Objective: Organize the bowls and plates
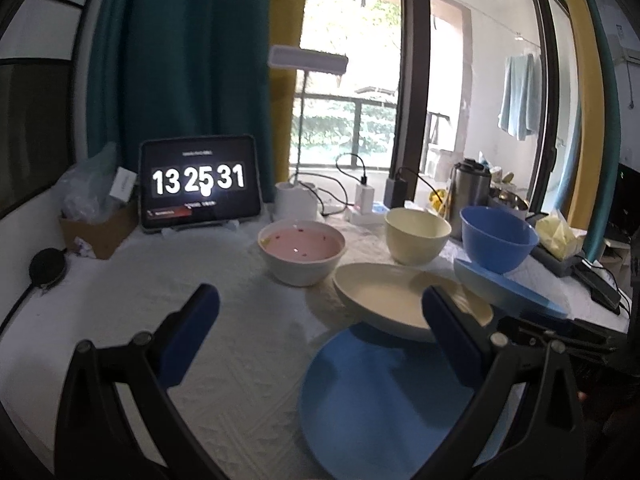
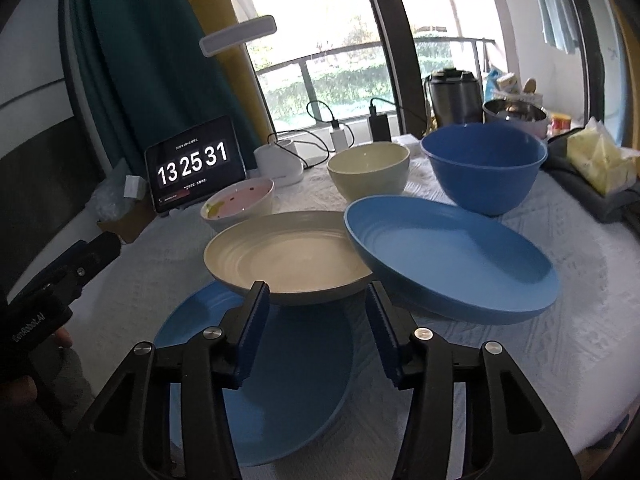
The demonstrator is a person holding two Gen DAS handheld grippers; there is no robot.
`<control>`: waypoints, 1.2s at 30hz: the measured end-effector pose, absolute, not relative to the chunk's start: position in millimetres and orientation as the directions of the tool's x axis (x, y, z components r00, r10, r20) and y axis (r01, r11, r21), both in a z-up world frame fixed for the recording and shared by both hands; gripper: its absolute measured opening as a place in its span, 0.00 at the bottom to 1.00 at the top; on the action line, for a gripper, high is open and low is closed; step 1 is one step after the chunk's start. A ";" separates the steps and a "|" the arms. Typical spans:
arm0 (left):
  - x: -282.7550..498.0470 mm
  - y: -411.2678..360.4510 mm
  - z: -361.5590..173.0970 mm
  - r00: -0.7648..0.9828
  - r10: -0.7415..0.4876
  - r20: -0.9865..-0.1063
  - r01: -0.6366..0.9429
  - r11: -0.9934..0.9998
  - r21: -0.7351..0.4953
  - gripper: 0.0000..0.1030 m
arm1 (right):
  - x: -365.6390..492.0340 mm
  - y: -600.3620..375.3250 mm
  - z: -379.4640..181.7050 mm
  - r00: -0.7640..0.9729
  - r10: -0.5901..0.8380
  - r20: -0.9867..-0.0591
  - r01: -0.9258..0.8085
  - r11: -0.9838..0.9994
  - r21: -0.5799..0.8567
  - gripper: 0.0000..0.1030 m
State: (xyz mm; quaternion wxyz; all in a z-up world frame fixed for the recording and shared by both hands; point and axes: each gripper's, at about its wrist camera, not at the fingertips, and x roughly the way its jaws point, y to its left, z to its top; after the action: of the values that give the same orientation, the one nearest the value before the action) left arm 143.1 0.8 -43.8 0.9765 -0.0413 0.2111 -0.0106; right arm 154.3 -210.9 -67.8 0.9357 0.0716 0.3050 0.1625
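A cream plate (image 2: 288, 256) lies with its near edge over a flat blue plate (image 2: 288, 380) on the white cloth. My right gripper (image 2: 316, 292) is open, its tips on either side of the cream plate's near rim without pressing it. A deeper blue plate (image 2: 452, 260) lies to the right. Behind stand a pink bowl (image 2: 240, 200), a cream bowl (image 2: 368, 172) and a blue bowl (image 2: 484, 168). My left gripper (image 1: 320, 304) is wide open and empty above the cloth, left of the cream plate (image 1: 384, 300) and the flat blue plate (image 1: 380, 400).
A tablet (image 1: 200, 184) showing a clock stands at the back left beside a cardboard box (image 1: 96, 232). A white lamp base (image 1: 296, 200), chargers with cables, a steel flask (image 1: 468, 188) and a yellow tissue pack (image 1: 560, 236) line the back and right edge.
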 end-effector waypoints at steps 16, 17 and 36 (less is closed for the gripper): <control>207.9 -14.9 -64.9 0.810 -0.121 -0.574 0.037 0.987 -0.156 0.98 | 201.1 -222.7 -88.6 0.695 0.374 -0.615 -0.174 0.916 0.361 0.52; 212.6 -15.7 -68.0 0.800 -0.126 -0.586 0.036 0.986 -0.162 0.98 | 202.5 -223.1 -89.3 0.693 0.375 -0.615 -0.171 0.915 0.365 0.52; 231.4 -25.4 -91.5 0.692 -0.220 -0.688 0.072 0.969 -0.237 0.48 | 203.4 -215.8 -91.3 0.701 0.364 -0.614 -0.179 0.922 0.342 0.42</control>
State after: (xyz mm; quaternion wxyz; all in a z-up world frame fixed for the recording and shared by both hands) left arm 231.4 -25.4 -91.5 0.9148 -0.0960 0.3842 -0.0797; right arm 203.4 -215.8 -91.3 0.9130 0.1292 0.3572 0.1488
